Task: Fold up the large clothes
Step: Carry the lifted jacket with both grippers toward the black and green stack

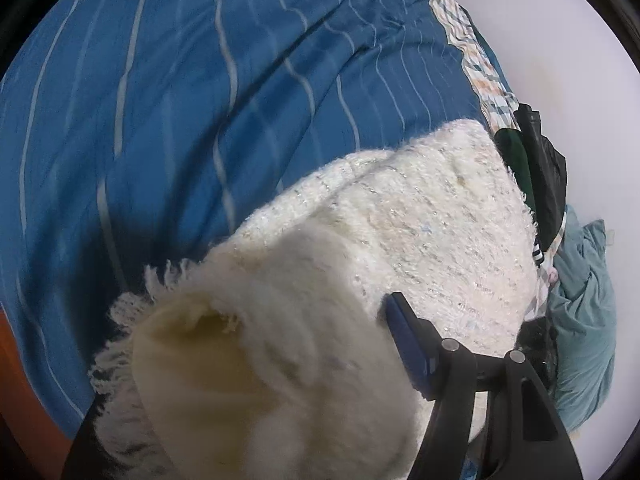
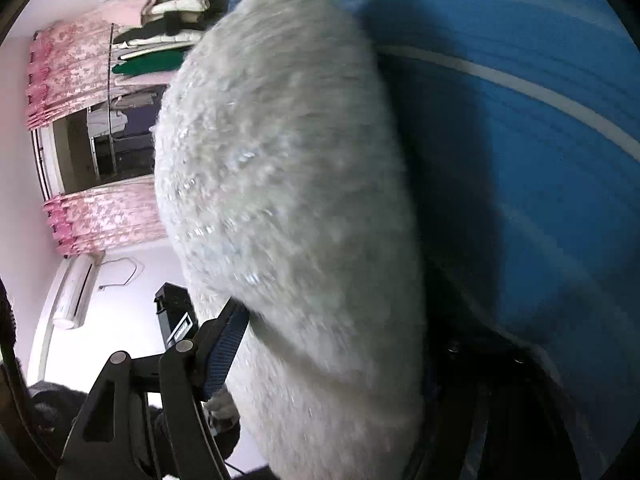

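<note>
A fluffy cream-white knitted garment (image 1: pixel 404 224) with glittery threads and a fringed edge lies on a blue bedsheet with thin white stripes (image 1: pixel 192 92). My left gripper (image 1: pixel 280 364) is shut on a fold of the garment; only its right finger with the blue pad (image 1: pixel 408 344) shows, the other is buried in the cloth. In the right wrist view the same garment (image 2: pixel 288 184) fills the middle, lifted off the sheet (image 2: pixel 520 140). My right gripper (image 2: pixel 320 356) is shut on it; its left finger's blue pad (image 2: pixel 226 352) presses the cloth, the right finger is in shadow.
A pile of other clothes, dark green, black and light teal (image 1: pixel 580 304), lies at the bed's right edge by a white wall (image 1: pixel 560 40). The right wrist view shows pink curtains (image 2: pixel 72 76), a window, stacked clothes (image 2: pixel 168 20) and a white air conditioner (image 2: pixel 76 288).
</note>
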Demonstrator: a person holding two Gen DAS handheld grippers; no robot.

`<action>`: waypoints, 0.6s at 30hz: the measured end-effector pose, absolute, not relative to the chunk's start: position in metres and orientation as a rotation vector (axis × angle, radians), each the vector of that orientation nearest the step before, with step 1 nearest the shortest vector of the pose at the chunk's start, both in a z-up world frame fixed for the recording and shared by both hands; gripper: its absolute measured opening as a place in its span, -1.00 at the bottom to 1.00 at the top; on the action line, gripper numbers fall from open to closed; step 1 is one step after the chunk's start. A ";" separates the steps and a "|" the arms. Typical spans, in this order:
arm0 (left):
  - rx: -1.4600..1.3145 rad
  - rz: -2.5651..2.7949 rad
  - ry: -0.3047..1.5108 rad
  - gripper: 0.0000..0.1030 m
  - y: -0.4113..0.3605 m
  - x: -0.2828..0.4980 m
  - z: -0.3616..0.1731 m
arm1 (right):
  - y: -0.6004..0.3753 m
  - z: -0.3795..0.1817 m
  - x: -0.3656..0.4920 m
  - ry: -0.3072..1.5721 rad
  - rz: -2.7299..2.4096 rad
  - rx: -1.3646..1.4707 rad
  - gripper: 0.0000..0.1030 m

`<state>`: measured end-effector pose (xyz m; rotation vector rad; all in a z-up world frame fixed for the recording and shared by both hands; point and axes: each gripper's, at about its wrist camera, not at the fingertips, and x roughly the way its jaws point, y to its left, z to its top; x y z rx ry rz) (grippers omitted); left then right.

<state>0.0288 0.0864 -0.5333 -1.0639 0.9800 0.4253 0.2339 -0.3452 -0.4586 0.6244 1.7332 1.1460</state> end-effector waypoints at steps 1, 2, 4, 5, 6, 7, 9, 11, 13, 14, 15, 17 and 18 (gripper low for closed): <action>-1.054 0.426 0.976 0.23 0.092 0.030 -0.532 | -0.344 -0.456 0.231 1.714 1.129 0.651 0.35; -1.053 0.423 0.973 0.20 0.096 0.031 -0.531 | -0.346 -0.452 0.227 1.690 1.096 0.706 0.19; -1.057 0.401 0.968 0.20 0.103 0.035 -0.528 | -0.366 -0.443 0.215 1.654 1.046 0.832 -0.02; -1.054 0.390 0.969 0.20 0.104 0.037 -0.527 | -0.380 -0.438 0.204 1.624 1.009 0.952 -0.09; -1.050 0.380 0.973 0.19 0.106 0.038 -0.527 | -0.389 -0.436 0.196 1.612 0.986 1.022 -0.12; -1.050 0.368 0.982 0.19 0.107 0.040 -0.528 | -0.399 -0.440 0.186 1.616 0.959 1.112 -0.14; -1.060 0.350 0.995 0.19 0.108 0.043 -0.532 | -0.408 -0.449 0.172 1.640 0.876 1.126 -0.11; -1.078 0.334 0.997 0.19 0.109 0.046 -0.536 | -0.409 -0.454 0.166 1.622 0.831 1.029 0.27; -1.081 0.327 0.991 0.20 0.111 0.048 -0.537 | -0.405 -0.462 0.172 1.615 0.883 1.049 0.44; -1.088 0.319 0.985 0.20 0.112 0.049 -0.539 | -0.393 -0.467 0.176 1.612 0.935 1.051 0.59; -1.094 0.314 0.979 0.20 0.113 0.049 -0.540 | -0.379 -0.470 0.177 1.616 0.968 1.022 0.63; -1.106 0.311 0.957 0.19 0.118 0.049 -0.542 | -0.348 -0.466 0.180 1.645 1.026 0.894 0.78; -1.104 0.320 0.940 0.10 0.122 0.049 -0.540 | -0.336 -0.463 0.180 1.643 1.035 0.831 0.78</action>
